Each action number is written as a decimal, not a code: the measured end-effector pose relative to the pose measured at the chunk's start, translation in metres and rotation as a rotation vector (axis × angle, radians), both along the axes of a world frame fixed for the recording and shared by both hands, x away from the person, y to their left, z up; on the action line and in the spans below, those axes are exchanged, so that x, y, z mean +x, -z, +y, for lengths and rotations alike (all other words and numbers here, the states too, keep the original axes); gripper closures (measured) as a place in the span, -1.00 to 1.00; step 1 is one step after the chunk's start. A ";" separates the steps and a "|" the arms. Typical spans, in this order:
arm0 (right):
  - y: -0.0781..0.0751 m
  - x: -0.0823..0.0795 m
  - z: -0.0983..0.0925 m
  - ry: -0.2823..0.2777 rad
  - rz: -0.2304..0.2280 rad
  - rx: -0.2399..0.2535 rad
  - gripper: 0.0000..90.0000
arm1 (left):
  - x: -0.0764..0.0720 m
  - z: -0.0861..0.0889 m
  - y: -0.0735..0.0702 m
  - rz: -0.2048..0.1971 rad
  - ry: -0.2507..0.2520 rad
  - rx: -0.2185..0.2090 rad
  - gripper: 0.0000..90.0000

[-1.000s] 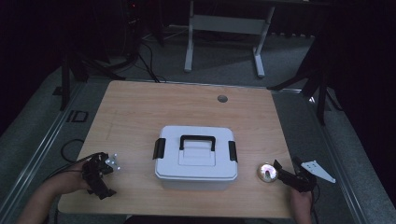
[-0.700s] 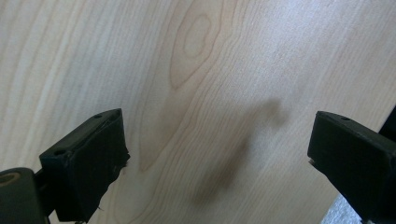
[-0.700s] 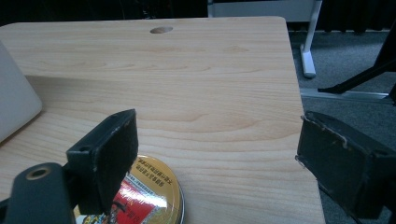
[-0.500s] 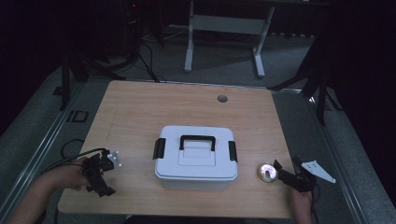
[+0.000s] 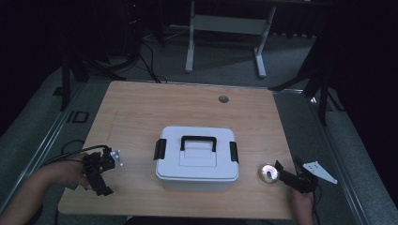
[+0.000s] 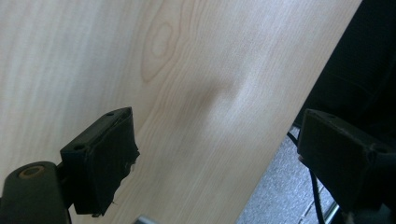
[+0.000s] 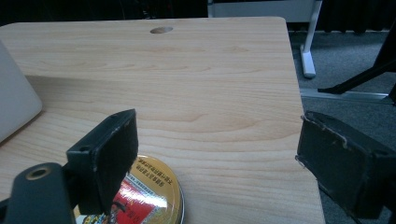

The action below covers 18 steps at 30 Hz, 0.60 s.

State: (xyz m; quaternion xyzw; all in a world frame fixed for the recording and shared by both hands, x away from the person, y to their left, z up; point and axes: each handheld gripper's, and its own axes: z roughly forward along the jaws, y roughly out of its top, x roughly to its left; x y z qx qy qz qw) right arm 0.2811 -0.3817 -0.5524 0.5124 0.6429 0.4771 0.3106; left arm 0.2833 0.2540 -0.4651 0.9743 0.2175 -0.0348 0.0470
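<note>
A white lidded box (image 5: 196, 159) with a black handle (image 5: 198, 139) and black side latches sits at the middle of the wooden table (image 5: 141, 112). A small round metal tin (image 5: 268, 173) lies to the right of the box; its gold rim and red label (image 7: 148, 198) lie just under my right gripper's left jaw. My right gripper (image 5: 288, 170) (image 7: 224, 156) is open beside the tin, holding nothing. Near the table's front left corner, my left gripper (image 5: 98, 174) (image 6: 219, 154) is open over bare wood.
A round cable hole (image 5: 223, 99) is in the table's far side. The table edge (image 6: 280, 140) runs close by the left gripper's right jaw, with floor and a cable below. A white desk frame (image 5: 225, 23) stands on the floor behind the table.
The left hand has turned its gripper slightly in place. The right gripper, box and tin have not moved.
</note>
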 end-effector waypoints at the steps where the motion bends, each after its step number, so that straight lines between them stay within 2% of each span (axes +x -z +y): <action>1: 0.000 0.000 0.000 0.000 0.000 0.000 -0.73 | 0.001 0.000 -0.007 -0.009 0.000 0.014 -0.75; 2: 0.000 0.000 0.000 0.000 0.000 0.000 -0.73 | 0.001 0.000 -0.007 -0.009 0.000 0.014 -0.74; 3: 0.000 0.000 0.000 0.001 0.000 0.000 -0.73 | 0.003 0.000 -0.014 0.000 -0.005 0.015 -0.74; 4: 0.000 0.000 0.000 0.001 0.000 0.000 -0.73 | 0.003 0.000 -0.014 0.000 -0.005 0.015 -0.74; 7: 0.000 0.000 0.000 0.000 -0.001 0.000 -0.73 | 0.004 0.000 -0.027 -0.001 -0.001 0.020 -0.73; 8: 0.000 0.000 0.000 0.000 -0.001 0.000 -0.73 | 0.004 0.000 -0.027 -0.001 -0.001 0.020 -0.73; 9: 0.000 0.000 0.000 -0.001 0.000 0.001 -0.73 | 0.005 -0.001 -0.033 -0.017 -0.006 0.013 -0.73; 10: 0.000 0.000 0.000 -0.001 0.000 0.001 -0.73 | 0.005 -0.001 -0.033 -0.017 -0.006 0.013 -0.73; 11: 0.000 0.000 0.000 -0.001 0.000 0.002 -0.73 | 0.006 -0.002 -0.038 -0.055 -0.012 0.022 -0.73; 12: 0.000 0.000 0.000 -0.002 0.000 0.003 -0.73 | 0.006 -0.002 -0.038 -0.055 -0.012 0.022 -0.73; 13: 0.000 0.000 0.000 -0.002 0.000 0.002 -0.73 | 0.006 -0.004 -0.043 -0.069 0.007 0.027 -0.73; 14: 0.000 0.000 0.000 -0.002 0.000 0.002 -0.73 | 0.006 -0.004 -0.043 -0.069 0.007 0.027 -0.73; 15: 0.000 0.000 0.000 -0.003 -0.001 0.000 -0.73 | 0.006 -0.006 -0.047 -0.053 0.016 0.017 -0.73; 18: 0.000 0.000 0.000 -0.004 -0.001 -0.001 -0.73 | 0.007 -0.008 -0.051 -0.053 0.029 0.013 -0.73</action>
